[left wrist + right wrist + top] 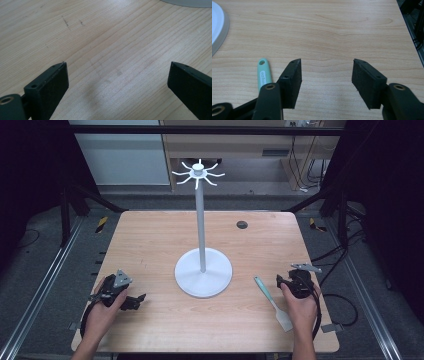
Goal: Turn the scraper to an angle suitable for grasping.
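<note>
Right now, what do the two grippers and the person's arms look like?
Both grippers are black, each with two flat rectangular jaws that carry small screw holes. The left gripper and the right gripper each carry a grey three-cornered plate on top. A black cable trails from the right one. The forearms are bare, without sleeves.

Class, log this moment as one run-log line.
left gripper: open, over bare table | right gripper: open, beside spatula | spatula: flat, ungrasped | hook stand: upright, centre
</note>
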{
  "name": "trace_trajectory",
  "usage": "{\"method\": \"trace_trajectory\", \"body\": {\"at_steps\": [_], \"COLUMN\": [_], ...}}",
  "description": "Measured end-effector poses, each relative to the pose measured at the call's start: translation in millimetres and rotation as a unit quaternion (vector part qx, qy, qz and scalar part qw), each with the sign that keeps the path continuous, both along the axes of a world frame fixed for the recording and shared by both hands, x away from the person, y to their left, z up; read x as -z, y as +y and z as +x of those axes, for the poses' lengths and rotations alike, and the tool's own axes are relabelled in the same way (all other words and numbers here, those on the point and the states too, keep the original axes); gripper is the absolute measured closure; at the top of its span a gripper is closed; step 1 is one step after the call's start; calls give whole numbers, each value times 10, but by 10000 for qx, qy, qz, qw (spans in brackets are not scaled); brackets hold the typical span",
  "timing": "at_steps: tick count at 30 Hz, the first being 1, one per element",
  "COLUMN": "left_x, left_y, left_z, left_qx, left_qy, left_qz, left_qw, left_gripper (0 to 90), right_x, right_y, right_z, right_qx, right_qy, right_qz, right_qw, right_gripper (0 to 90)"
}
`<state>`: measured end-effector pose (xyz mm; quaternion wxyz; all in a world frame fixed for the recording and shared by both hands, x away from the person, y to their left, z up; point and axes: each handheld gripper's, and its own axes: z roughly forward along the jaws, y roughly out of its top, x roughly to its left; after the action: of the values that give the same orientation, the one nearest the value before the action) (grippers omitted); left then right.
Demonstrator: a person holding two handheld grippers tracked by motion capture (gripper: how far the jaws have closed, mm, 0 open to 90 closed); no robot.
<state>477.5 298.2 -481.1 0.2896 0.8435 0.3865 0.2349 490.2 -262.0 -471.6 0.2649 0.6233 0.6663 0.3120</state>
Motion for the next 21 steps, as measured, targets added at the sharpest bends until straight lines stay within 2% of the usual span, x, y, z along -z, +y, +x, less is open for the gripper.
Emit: {"method": "trace_trajectory", "body": {"at_steps": [2, 7, 10, 12, 14, 15, 18, 21], "left_x": [0, -1, -1, 0, 0, 0, 0, 1], "left_y": [-1, -4, -5, -6, -8, -8, -10, -10], "left_z": [-1, -3, -1, -1, 1, 2, 1, 0], "left_qx": [4, 8, 3, 11, 15, 21, 24, 19], "left_qy": [2, 0, -1, 0, -3, -1, 0, 6], "left_qz": [3, 14, 8, 17, 22, 23, 27, 23], "left_qw": [10000, 10000, 10000, 10000, 10000, 10000, 10000, 10000], "left_gripper": [31, 31, 32, 32, 32, 32, 32, 32], "right_x": [-1, -6, -6, -13, -15, -23, -28, -25], "right_y": [4, 126, 175, 245, 271, 329, 385, 422], "right_z": [0, 8, 14, 19, 21, 26, 40, 57], "right_qx": [-5, -221, -328, -515, -600, -712, -813, -866], "right_qy": [-5, 121, 161, 214, 255, 378, 503, 613], "right_qz": [-52, -319, -413, -463, -482, -552, -572, -598], "right_qw": [10000, 9992, 9985, 9974, 9967, 9952, 9938, 9926], "right_gripper": [459, 641, 704, 790, 810, 858, 900, 900]}}
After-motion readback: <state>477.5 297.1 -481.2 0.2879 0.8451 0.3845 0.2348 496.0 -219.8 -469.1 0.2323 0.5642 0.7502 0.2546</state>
